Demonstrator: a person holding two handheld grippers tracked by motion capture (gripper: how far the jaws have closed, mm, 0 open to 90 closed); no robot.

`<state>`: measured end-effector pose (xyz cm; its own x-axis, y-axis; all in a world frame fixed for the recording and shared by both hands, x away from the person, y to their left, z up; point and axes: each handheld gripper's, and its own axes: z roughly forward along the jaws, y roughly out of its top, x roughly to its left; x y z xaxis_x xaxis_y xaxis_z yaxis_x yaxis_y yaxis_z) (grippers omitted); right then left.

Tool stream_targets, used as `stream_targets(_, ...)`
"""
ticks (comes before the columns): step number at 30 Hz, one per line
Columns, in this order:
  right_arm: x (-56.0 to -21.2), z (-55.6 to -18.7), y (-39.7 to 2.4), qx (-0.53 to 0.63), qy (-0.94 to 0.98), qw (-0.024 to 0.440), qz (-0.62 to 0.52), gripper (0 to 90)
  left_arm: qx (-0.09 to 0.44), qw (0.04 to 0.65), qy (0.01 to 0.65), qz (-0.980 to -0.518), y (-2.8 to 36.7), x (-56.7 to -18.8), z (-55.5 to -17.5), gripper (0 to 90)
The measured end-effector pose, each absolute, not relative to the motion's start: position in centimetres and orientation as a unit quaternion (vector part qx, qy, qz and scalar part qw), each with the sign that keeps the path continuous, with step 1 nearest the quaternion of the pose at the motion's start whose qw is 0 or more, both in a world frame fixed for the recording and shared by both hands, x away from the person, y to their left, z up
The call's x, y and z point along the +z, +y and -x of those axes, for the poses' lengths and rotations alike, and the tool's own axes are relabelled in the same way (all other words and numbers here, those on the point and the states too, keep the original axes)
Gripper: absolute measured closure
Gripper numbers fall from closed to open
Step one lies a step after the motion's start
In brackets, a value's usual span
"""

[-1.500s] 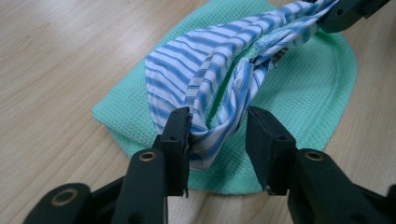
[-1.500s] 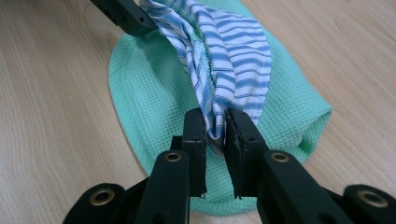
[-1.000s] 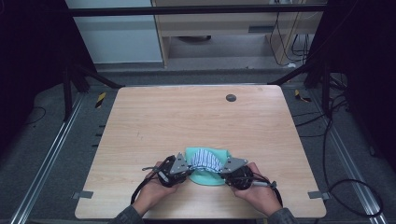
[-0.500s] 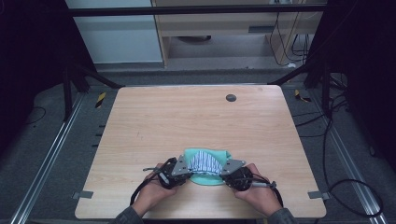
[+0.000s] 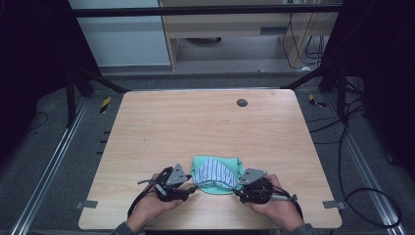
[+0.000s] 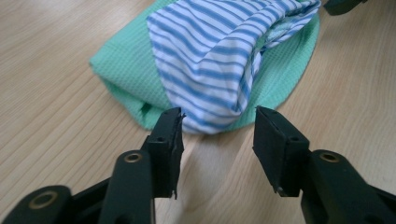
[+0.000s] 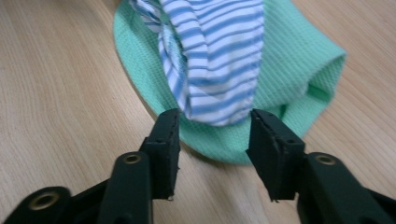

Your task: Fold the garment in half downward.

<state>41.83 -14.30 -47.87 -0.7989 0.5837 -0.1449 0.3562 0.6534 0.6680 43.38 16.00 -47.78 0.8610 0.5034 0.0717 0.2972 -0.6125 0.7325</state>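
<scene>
Both hands low at near table edge, forearms in from bottom. Left gripper (image 5: 195, 188) jaws just opened, parted, nothing pinched. Right gripper (image 5: 237, 192) same, jaws just opened, pointing inward toward left.

Striped cloth (image 5: 214, 172) on green cloth (image 5: 235, 165), between left tool (image 5: 192, 189) and right tool (image 5: 238, 193).

I can read no text, label, brand, number or sign from here, not on the wooden table (image 5: 210, 127), the striped cloth (image 6: 210, 60) or the green cloth (image 7: 289, 60), and the yellow-and-black tape marks (image 5: 105, 104) on the floor carry only stripes.
</scene>
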Motion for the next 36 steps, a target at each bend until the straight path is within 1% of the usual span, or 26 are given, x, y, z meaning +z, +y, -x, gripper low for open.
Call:
stream_targets(3, -47.7, -41.8, -14.8, 0.325, 0.887, 0.180, -0.275, 43.9, 0.142, 0.382, 0.239, -0.882, 16.9, -47.4, -43.5, 43.3)
stream_targets(7, -47.7, -42.1, -15.5, 0.327, 0.880, 0.188, -0.289, 33.1, 0.148, 0.380, 0.256, -0.876, 17.7, -47.1, -44.1, 33.3)
stream_targets(10, -47.9, -42.6, -16.1, 0.322, 0.874, 0.193, -0.308, 24.7, 0.153, 0.374, 0.273, -0.873, 18.3, -47.1, -44.7, 27.4)
stream_targets(13, -48.0, -43.0, -16.8, 0.320, 0.867, 0.197, -0.327, 19.5, 0.158, 0.367, 0.285, -0.871, 18.8, -47.2, -45.4, 23.4)
stream_targets(18, -47.9, -44.1, -18.2, 0.323, 0.851, 0.200, -0.364, 15.6, 0.158, 0.349, 0.302, -0.873, 19.7, -47.5, -46.8, 18.2)
stream_targets(26, -48.5, -46.2, -20.0, 0.320, 0.820, 0.210, -0.425, 12.8, 0.176, 0.333, 0.339, -0.862, 21.3, -47.9, -48.9, 14.3)
stream_targets(36, -50.0, -48.6, -21.4, 0.329, 0.762, 0.215, -0.515, 9.6, 0.178, 0.331, 0.408, -0.832, 23.4, -49.8, -51.2, 8.0)
